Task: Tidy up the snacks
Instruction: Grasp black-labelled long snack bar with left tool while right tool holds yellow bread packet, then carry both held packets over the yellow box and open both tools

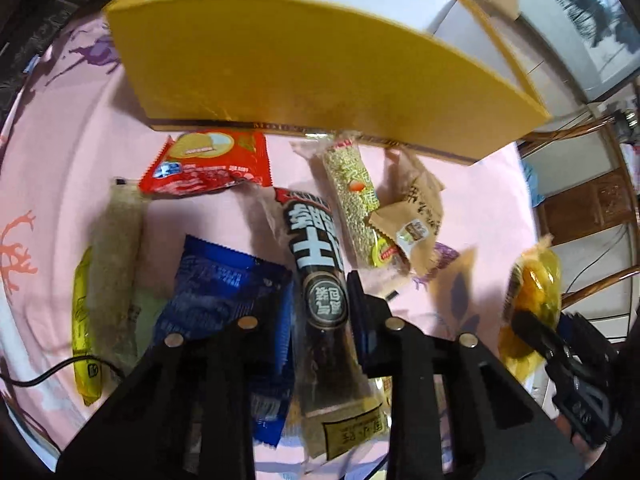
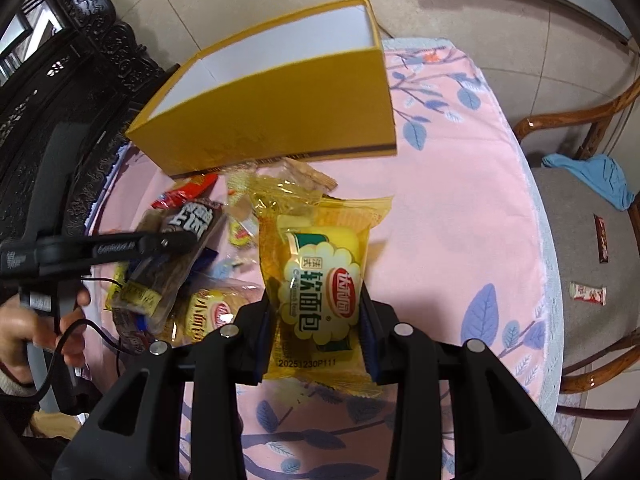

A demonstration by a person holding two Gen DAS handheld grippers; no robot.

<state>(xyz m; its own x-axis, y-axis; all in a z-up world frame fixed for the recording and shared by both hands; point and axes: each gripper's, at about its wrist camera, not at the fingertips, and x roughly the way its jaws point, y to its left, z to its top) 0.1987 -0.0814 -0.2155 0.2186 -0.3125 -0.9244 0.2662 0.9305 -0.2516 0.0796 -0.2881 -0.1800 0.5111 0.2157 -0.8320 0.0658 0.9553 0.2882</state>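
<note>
pink floral cloth covers a round table, with tiled floor and a wooden chair at the right edge of the right wrist view. an open yellow box, white inside, stands at the upper centre of both views, its mouth facing up and away from the cameras.

the right gripper is clamped on a yellow soft-bread packet, held upright between the jaws at the centre of the frame, its long axis pointing toward the box just above it in the picture. the left gripper is closed on a long black snack bar, gripped near its lower half; the bar's long axis also runs up the frame toward the box's near wall.

loose on the cloth between grippers and box lie a red packet, a blue packet, a green-grained bar and a brown paper-wrapped snack, crowded against the box's base.

the box lies ahead of and above both loads, so each must seemingly clear the near wall before dropping in. the right gripper, with the box directly ahead of it in its view, appears the better placed of the two.
</note>
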